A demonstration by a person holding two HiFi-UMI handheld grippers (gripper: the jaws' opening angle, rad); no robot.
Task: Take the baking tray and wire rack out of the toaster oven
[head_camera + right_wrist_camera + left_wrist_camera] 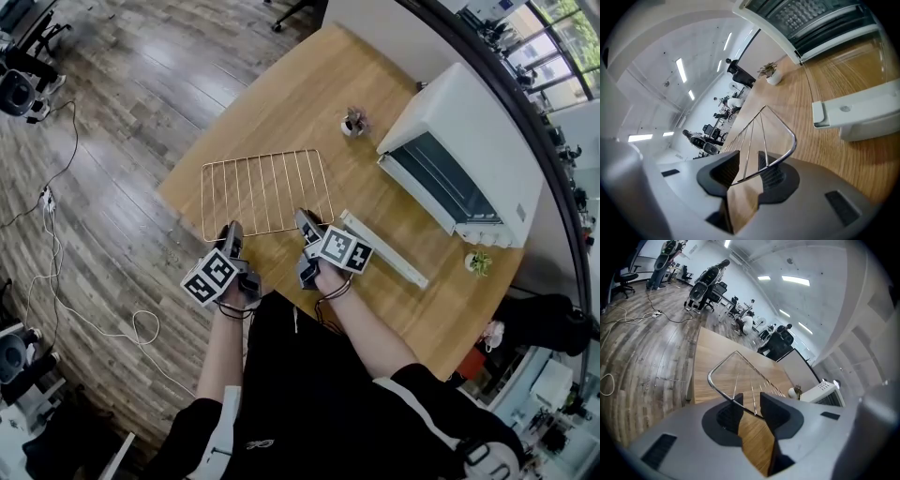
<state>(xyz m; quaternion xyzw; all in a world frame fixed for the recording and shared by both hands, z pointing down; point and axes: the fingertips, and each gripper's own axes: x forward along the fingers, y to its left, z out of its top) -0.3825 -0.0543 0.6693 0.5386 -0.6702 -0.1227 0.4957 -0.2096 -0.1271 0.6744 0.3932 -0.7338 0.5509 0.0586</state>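
Left gripper (232, 229), right gripper (305, 218): nearest items, one at each near corner of the wire rack (267, 192). Fingers slightly spread, with the rim wire running between them unpinched.
Wire rack: out of the toaster oven (469, 141), flat on the surface (281, 103) and well clear of the oven front; apparently set down here for release.
Long white piece (384, 248): just beside the right gripper. Cannot tell whether it is the baking tray.

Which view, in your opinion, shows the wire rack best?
The head view: the wire rack shows whole from above on the table, its near edge partly covered. The left and right gripper views each show only one near corner and a few wires.
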